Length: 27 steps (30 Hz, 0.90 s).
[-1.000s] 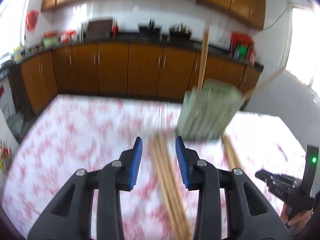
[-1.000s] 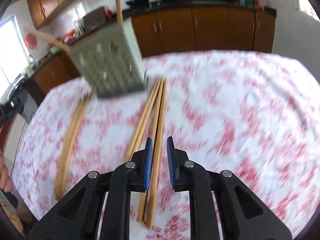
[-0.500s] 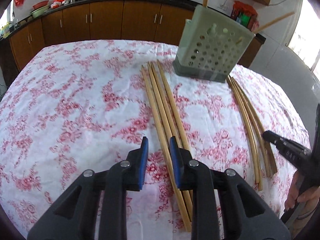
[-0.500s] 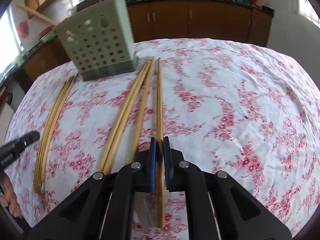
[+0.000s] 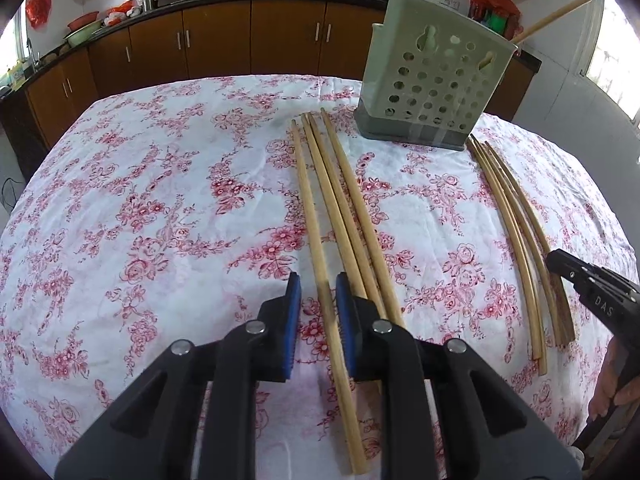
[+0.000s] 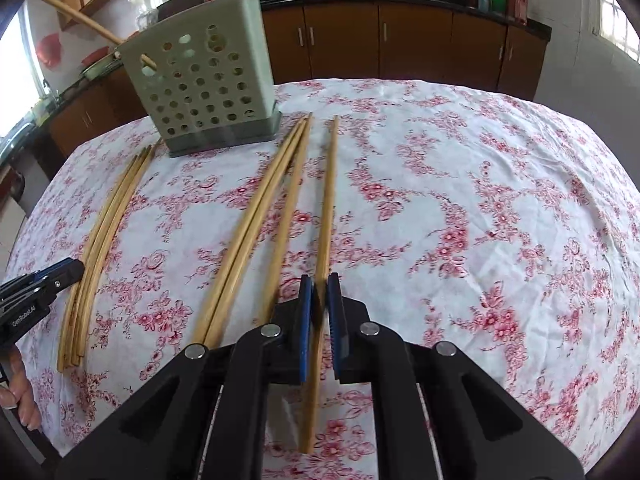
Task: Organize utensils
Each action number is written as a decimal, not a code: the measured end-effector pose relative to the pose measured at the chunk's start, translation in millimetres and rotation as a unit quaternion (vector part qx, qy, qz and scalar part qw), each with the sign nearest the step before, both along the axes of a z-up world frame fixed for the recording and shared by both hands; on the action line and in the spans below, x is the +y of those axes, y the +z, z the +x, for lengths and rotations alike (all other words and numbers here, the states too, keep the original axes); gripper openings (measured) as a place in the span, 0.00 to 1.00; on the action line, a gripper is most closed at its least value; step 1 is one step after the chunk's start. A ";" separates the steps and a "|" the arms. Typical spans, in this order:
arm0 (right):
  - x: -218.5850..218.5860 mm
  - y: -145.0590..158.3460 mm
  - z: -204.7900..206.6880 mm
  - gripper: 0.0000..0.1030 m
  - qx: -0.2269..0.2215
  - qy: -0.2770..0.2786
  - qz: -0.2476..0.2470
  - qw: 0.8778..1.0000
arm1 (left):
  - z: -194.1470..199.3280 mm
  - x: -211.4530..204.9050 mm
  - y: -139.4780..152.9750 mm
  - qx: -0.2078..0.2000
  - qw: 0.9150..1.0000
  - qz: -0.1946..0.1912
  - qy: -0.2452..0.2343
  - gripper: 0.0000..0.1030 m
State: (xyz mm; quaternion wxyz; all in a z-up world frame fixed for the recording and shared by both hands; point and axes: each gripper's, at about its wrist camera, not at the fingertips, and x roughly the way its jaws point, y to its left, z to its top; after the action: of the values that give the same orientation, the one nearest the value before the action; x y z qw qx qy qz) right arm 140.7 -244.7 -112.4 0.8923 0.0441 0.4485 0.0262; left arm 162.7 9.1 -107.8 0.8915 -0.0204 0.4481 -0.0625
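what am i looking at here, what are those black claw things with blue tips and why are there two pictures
There is no robot here. A person holds a two-finger gripper in each hand, and each gripper carries a camera looking forward along its fingers. One picture comes from the left gripper, the other from the right gripper. On the floral tablecloth stands a perforated utensil holder with sticks in it, and bunches of wooden chopsticks lie on either side of it. The left gripper is open around one chopstick. The right gripper is closed on another chopstick.
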 end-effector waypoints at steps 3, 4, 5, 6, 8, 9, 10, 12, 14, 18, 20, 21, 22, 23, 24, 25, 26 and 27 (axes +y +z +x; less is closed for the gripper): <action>2.7 -0.9 1.6 0.09 -0.006 0.005 -0.012 1.000 | 5.1 1.8 -1.5 -0.002 1.000 0.010 0.006 0.09; 0.4 -1.0 3.4 0.08 -0.006 0.002 -0.015 1.000 | 8.0 4.6 -2.0 -0.002 1.000 0.009 0.008 0.09; -1.6 -1.3 5.0 0.08 -0.007 -0.001 -0.016 1.000 | 12.8 10.3 -2.4 0.000 1.000 0.010 0.015 0.08; -4.7 -1.2 7.0 0.08 -0.008 -0.006 -0.018 1.000 | 17.1 15.8 -2.3 -0.001 1.000 0.013 0.023 0.08; -13.7 -1.8 12.3 0.08 -0.011 -0.023 -0.023 0.999 | 25.0 27.9 -2.8 -0.001 0.999 0.016 0.038 0.08; -18.0 -2.1 13.8 0.08 -0.013 -0.030 -0.024 0.999 | 27.7 33.4 -3.1 -0.001 0.999 0.014 0.044 0.08; -20.9 -2.3 14.8 0.08 -0.014 -0.035 -0.025 0.999 | 29.3 38.3 -3.2 -0.002 0.999 0.011 0.047 0.09; -24.8 -2.8 15.5 0.08 -0.015 -0.040 -0.021 0.999 | 30.7 45.5 -3.0 -0.004 0.999 0.010 0.053 0.09; -25.1 -3.0 15.9 0.08 -0.015 -0.041 -0.019 0.999 | 28.7 47.1 -3.9 -0.013 0.999 0.010 0.051 0.09; -24.3 -2.7 17.0 0.08 -0.014 -0.040 -0.024 0.999 | 27.2 45.8 -3.1 -0.015 0.999 0.014 0.051 0.10; -24.0 -3.0 16.8 0.09 -0.014 -0.040 -0.022 0.999 | 28.7 48.2 -3.2 -0.015 0.999 0.006 0.051 0.10; -24.1 -3.1 16.9 0.09 -0.014 -0.040 -0.021 0.999 | 29.0 49.0 -3.2 -0.014 0.999 0.003 0.052 0.10; -24.3 -3.3 17.4 0.09 -0.014 -0.040 -0.021 0.999 | 29.2 49.7 -3.0 -0.014 0.999 0.001 0.052 0.10; -24.4 -2.9 17.2 0.09 -0.014 -0.040 -0.021 0.999 | 28.3 50.0 -3.1 -0.014 0.999 0.000 0.052 0.10; -23.5 -2.4 16.7 0.09 -0.014 -0.040 -0.022 0.999 | 28.4 49.8 -2.9 -0.014 0.999 -0.001 0.052 0.10; -24.0 -2.5 16.9 0.09 -0.014 -0.040 -0.023 0.999 | 28.6 49.7 -3.1 -0.014 0.999 -0.001 0.052 0.10; -23.5 -2.4 17.0 0.09 -0.014 -0.040 -0.024 0.999 | 28.6 49.8 -3.1 -0.014 0.999 0.000 0.052 0.10; -23.4 -2.3 16.9 0.09 -0.014 -0.040 -0.025 0.999 | 28.6 49.9 -3.1 -0.014 0.999 -0.001 0.052 0.10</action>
State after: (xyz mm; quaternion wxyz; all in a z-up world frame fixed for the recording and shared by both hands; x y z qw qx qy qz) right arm 157.6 -268.2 -114.7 0.8998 0.0393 0.4341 -0.0197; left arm 191.3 59.0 -110.9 0.8998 -0.0436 0.4339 -0.0165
